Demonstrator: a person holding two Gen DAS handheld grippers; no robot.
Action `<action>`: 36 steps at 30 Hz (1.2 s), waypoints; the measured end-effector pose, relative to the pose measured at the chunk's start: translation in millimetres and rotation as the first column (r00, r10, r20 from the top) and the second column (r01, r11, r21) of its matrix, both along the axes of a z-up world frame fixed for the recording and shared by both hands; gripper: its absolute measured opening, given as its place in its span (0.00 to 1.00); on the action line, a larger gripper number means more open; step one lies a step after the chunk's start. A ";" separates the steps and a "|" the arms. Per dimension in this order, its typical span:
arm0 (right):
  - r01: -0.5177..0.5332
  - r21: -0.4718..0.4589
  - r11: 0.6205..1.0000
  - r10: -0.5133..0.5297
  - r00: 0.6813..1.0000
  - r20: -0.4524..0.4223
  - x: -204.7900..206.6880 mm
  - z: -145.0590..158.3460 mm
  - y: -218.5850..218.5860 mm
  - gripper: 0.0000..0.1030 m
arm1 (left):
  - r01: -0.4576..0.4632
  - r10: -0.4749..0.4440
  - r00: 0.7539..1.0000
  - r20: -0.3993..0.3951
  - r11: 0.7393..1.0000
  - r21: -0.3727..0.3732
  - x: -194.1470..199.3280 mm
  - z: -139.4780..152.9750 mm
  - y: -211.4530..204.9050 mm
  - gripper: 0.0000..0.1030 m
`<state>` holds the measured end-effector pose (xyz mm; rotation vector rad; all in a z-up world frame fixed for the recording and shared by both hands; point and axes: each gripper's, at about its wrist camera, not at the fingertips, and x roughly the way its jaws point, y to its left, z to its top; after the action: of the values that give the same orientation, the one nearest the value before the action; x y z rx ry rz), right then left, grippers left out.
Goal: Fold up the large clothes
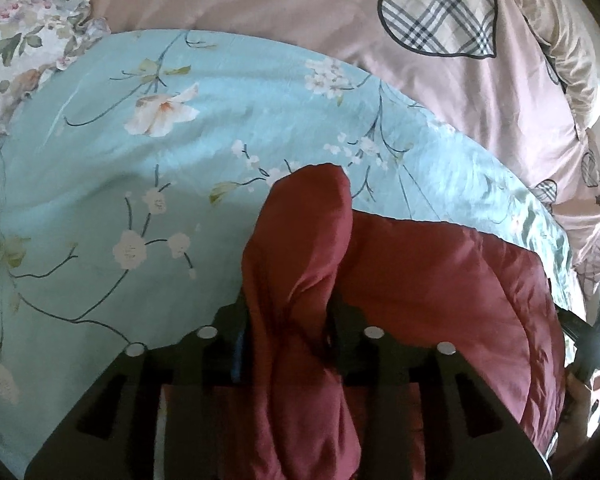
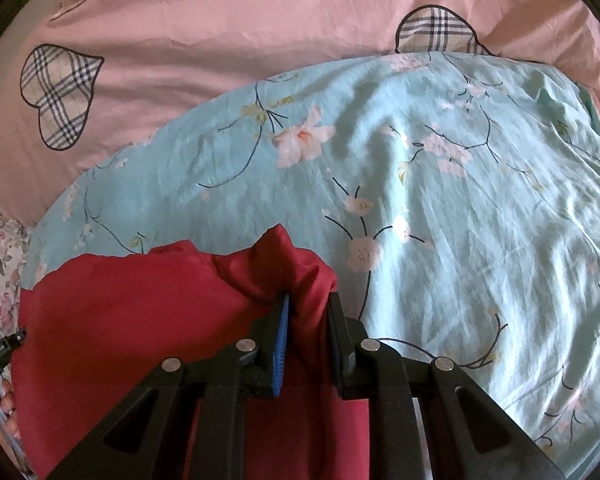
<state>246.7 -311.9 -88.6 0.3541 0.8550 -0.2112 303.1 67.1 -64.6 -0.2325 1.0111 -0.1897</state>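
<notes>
You've got the red garment by two spots along one edge, one per gripper, so it lays down flat on the blue flowered sheet for a fold. Left gripper: jaws partly apart, cloth bunched between them, looks loose, likely letting go. Right gripper: closed tight on a pinch of the cloth. Garment sits at the sheet's near edge; the pink heart-print cover lies beyond.
</notes>
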 end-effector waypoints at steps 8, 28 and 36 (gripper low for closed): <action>0.050 -0.007 0.999 -0.050 0.999 0.013 -18.1 10.8 -6.3 0.42 | -0.059 0.061 0.997 0.038 0.997 -0.056 -17.4 18.5 21.3 0.52; -0.076 -0.011 0.997 0.076 0.986 0.147 -118.9 47.4 54.2 0.60 | 0.021 -0.013 0.988 0.154 0.998 -0.052 -98.2 60.2 9.7 0.58; -0.156 -0.039 0.987 0.160 0.974 0.160 -160.6 40.5 110.8 0.68 | 0.085 -0.080 0.989 0.121 0.996 -0.031 -151.4 46.7 -16.1 0.58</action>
<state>86.0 -201.1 -48.1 0.2730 0.7143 -0.0446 151.7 51.0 -17.9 -0.2096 0.8993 -0.2941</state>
